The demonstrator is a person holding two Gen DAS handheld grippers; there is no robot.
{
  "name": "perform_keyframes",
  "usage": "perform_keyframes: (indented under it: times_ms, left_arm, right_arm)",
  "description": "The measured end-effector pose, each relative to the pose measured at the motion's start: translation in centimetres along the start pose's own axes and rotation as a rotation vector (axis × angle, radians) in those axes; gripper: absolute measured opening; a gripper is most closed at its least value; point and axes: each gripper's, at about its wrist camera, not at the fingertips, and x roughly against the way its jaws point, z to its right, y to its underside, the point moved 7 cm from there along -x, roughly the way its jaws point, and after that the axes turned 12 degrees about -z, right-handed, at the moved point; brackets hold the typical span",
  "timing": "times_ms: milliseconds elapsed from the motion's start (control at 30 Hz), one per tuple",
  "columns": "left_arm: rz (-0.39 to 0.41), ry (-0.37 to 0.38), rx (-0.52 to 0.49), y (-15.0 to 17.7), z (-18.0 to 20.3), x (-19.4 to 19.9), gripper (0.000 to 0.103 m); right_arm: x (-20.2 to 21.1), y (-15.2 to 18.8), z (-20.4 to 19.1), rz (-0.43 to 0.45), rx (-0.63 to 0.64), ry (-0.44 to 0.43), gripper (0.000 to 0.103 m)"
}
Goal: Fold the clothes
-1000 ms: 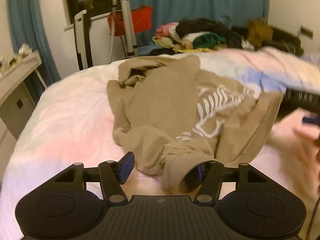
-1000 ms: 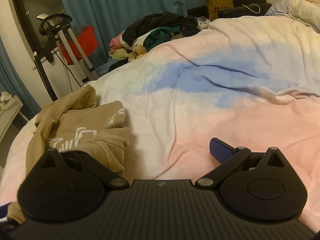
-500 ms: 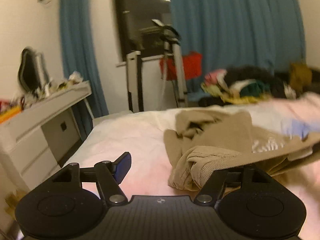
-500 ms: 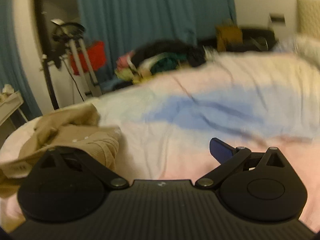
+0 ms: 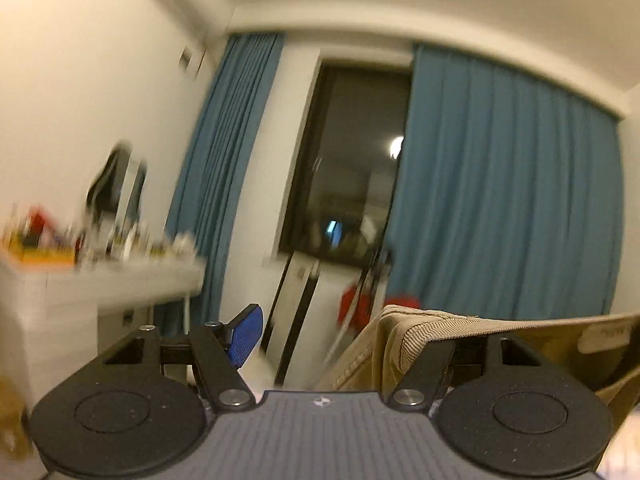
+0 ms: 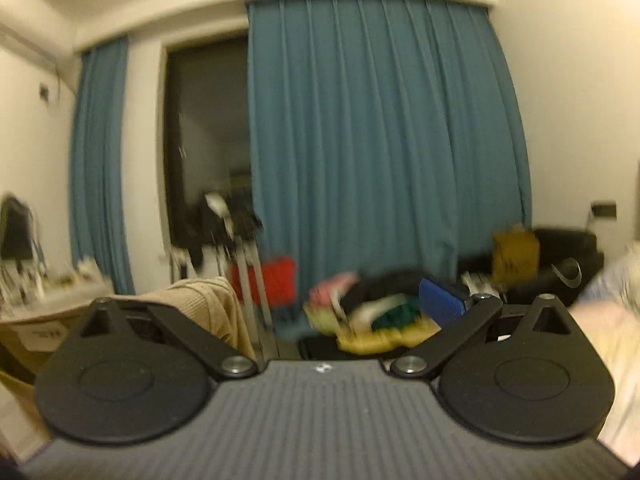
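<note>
A tan sweatshirt (image 5: 460,332) hangs in the air, stretched between my two grippers. In the left wrist view its ribbed hem drapes over my left gripper's (image 5: 340,328) right finger, while the blue-padded left finger (image 5: 246,334) stands apart and bare. In the right wrist view the sweatshirt (image 6: 208,300) covers my right gripper's (image 6: 320,304) left finger, and the blue-padded right finger (image 6: 442,300) stands apart and bare. Both grippers have wide jaws. Both cameras point at the far wall, so the bed is mostly hidden.
Blue curtains (image 6: 380,140) and a dark window (image 5: 352,160) fill the far wall. A white dresser (image 5: 100,288) with clutter stands left. A pile of clothes (image 6: 372,308) lies ahead, with a black stand and red bag (image 6: 272,280) nearby. The bed's edge (image 6: 600,328) shows at right.
Both grippers have risen and tilted up, lifting the tan sweatshirt off the bed. The views now show wall and curtains instead of the bedspread.
</note>
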Motion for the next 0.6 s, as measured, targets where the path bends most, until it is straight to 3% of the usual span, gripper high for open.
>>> perform_keyframes:
  times_ms: [133, 367, 467, 600]
  left_arm:
    - [0.104, 0.054, -0.035, -9.7, 1.5, 4.3, 0.069]
    - [0.126, 0.158, -0.025, -22.4, 3.5, 9.5, 0.071]
    - [0.122, 0.196, -0.032, -25.5, 4.7, 10.5, 0.072]
    - [0.023, 0.264, -0.021, -26.3, 6.4, 9.3, 0.073]
  right_arm:
    - [4.6, -9.0, -0.6, 0.076, 0.014, -0.024, 0.103]
    - [12.4, -20.2, -0.7, 0.196, 0.028, -0.076, 0.103]
    - [14.3, -23.2, -0.1, 0.211, 0.024, -0.081, 0.103]
    - [13.9, -24.1, 1.1, 0.188, 0.041, -0.012, 0.103]
